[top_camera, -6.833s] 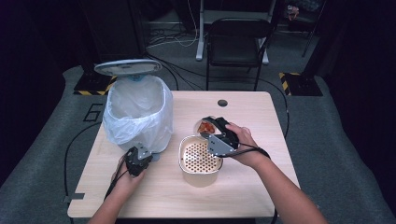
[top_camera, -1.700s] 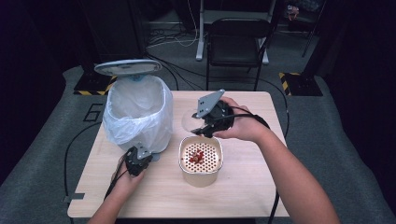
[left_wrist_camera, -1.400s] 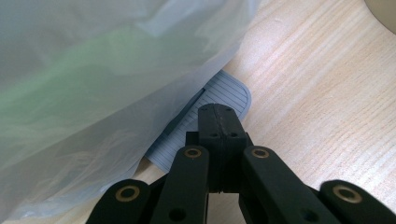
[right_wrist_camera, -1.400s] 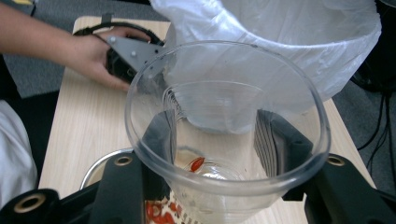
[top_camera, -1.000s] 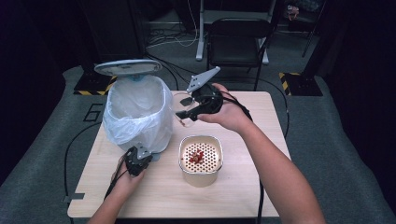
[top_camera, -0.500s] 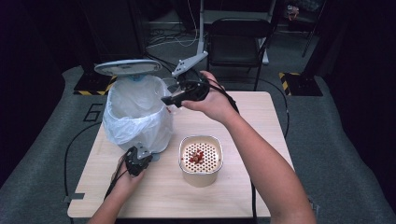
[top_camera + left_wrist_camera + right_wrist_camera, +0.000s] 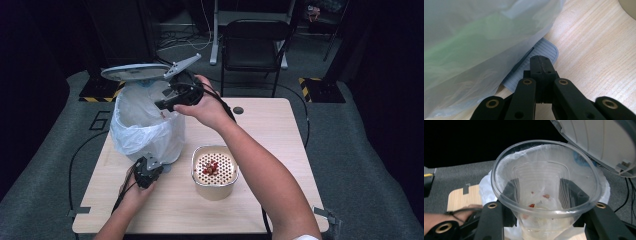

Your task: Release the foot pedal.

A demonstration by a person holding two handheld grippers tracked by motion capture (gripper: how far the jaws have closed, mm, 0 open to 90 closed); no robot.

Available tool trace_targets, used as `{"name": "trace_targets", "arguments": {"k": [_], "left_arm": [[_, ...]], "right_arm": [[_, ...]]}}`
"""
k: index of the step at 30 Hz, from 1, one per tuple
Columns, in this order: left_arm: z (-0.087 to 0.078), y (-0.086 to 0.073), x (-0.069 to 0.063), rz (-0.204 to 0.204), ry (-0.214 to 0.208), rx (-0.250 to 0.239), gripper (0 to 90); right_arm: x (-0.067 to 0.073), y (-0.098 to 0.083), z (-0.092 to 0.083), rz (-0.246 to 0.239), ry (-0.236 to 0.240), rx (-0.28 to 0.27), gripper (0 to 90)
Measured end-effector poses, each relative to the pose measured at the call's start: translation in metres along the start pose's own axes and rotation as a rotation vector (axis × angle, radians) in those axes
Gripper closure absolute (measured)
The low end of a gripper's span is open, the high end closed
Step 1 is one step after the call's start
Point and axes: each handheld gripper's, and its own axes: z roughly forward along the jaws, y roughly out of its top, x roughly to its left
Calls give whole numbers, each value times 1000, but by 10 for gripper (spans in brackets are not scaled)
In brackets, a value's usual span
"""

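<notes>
In the high view, the right gripper (image 7: 172,102) is held above the mouth of the bag-lined bin (image 7: 145,127), whose lid (image 7: 135,71) stands raised; the left gripper (image 7: 146,172) rests on the table (image 7: 280,145) at the bin's foot, near a perforated strainer pot (image 7: 215,170) with red bits. In the left gripper view, the jaws are pressed together with nothing between, over a ribbed grey pedal (image 7: 544,51) under the plastic liner (image 7: 474,50). In the right gripper view, a clear plastic cup (image 7: 544,195) is clamped between the jaws, a few red scraps inside, above the bin.
</notes>
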Motion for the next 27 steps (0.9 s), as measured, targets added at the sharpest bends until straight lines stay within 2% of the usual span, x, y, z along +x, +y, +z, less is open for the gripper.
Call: {"name": "trace_targets", "arguments": {"k": [11,13,14,16,18,27], "left_arm": [[-1,0,0,-2,-10,10,900],[-1,0,0,-3,-9,11,900],[0,0,1,11,2,2,900],[-1,0,1,7,-9,15,900],[0,0,0,-7,-6,1,900],[-1,0,0,-2,-8,10,900]], "right_arm": [[0,4,37,42,-18,12,506],[1,4,41,42,-22,11,505],[1,4,43,41,-28,7,505],[1,5,46,44,-28,5,504],[1,6,50,50,-38,-3,503],[3,9,66,57,-56,-4,497]]}}
